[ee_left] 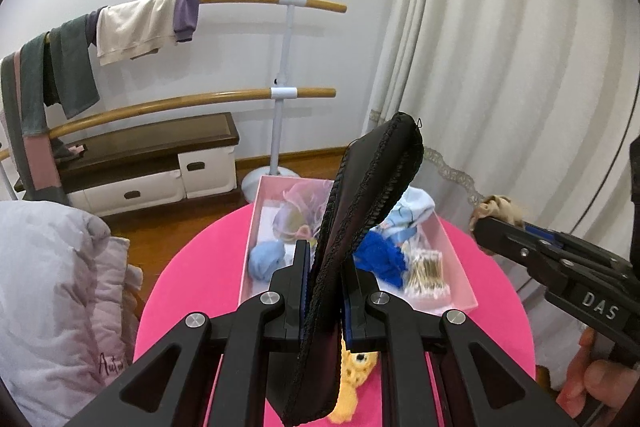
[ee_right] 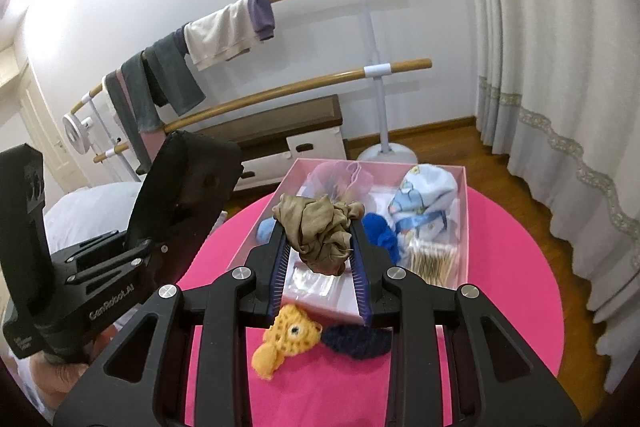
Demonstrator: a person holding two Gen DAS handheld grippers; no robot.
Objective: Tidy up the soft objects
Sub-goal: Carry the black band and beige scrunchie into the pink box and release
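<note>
Between my left gripper's (ee_left: 323,279) fingers stands a black padded fabric piece with stitched edges (ee_left: 360,211), clamped near its lower half; its rounded top rises well above the fingertips and leans right, its lower end hangs below them. From the right wrist view I see that same piece (ee_right: 188,187) held up left of the pink rectangular cardboard box (ee_right: 466,211).

My right gripper (ee_right: 322,243) grips a crumpled tan silky cloth (ee_right: 318,233) between its fingers, the bundle wedged near the fingertips and bulging above them, hovering over the box's near end. Inside the box lie a royal-blue fuzzy clump (ee_right: 384,231), a pale blue printed cloth (ee_right: 424,199) and a packet of cotton swabs (ee_right: 434,261).

On the round hot-pink counter (ee_right: 516,287), just before the box, rest an orange crocheted toy (ee_right: 286,335) and a navy knitted piece (ee_right: 358,339), touching each other, below my right fingers.
</note>
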